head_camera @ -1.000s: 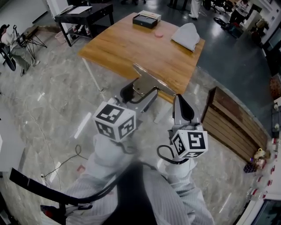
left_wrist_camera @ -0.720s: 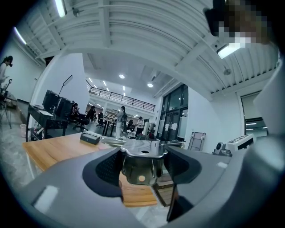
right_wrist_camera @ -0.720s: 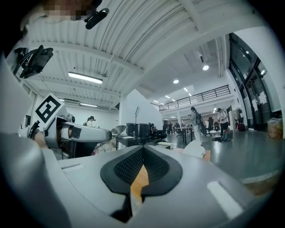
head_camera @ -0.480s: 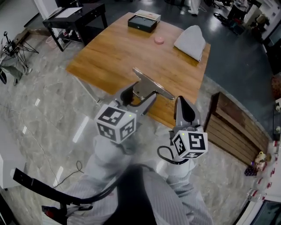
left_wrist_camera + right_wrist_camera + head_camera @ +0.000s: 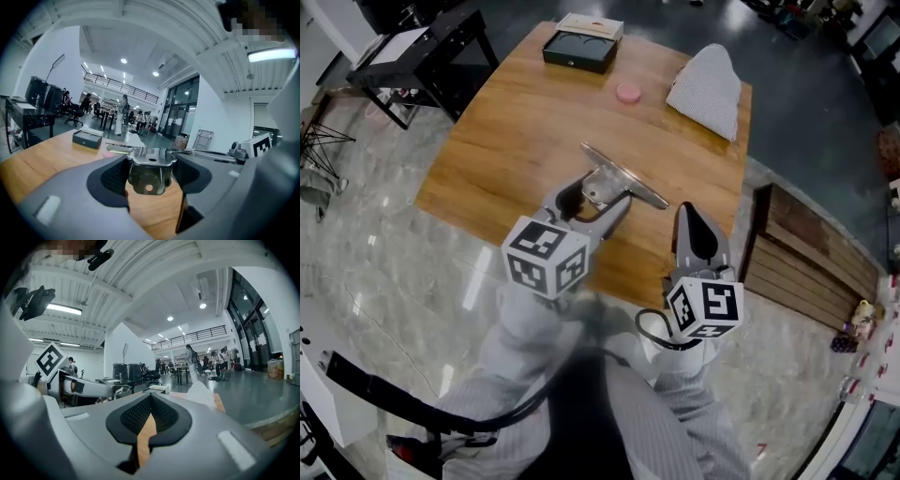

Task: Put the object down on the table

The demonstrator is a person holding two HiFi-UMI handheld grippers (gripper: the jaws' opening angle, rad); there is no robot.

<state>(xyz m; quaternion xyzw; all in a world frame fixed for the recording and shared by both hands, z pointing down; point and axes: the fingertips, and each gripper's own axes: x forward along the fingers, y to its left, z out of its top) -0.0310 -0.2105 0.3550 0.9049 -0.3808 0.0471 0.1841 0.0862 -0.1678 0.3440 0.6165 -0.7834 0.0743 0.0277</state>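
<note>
A shiny metal bracket (image 5: 617, 180) with a flat plate on top and a holed tab below sits between the jaws of my left gripper (image 5: 592, 194), which is shut on it. It hangs in the air above the near part of the wooden table (image 5: 506, 131). In the left gripper view the bracket (image 5: 148, 180) fills the gap between the two dark pads (image 5: 112, 176), with wood below it. To the right, my right gripper (image 5: 693, 220) points at the table's near edge with its jaws shut and nothing in them; the right gripper view shows the gripper (image 5: 151, 399) with both tips touching.
At the table's far end lie a black box (image 5: 578, 52), a small pink disc (image 5: 627, 92) and a white folded cover (image 5: 708, 84). A black desk (image 5: 412, 52) stands to the far left. Wooden slats (image 5: 806, 262) lie on the floor at the right.
The view has moved forward, so the table now lies under both grippers instead of ahead of them. The bracket stays held in the left gripper; the right gripper stays shut.
</note>
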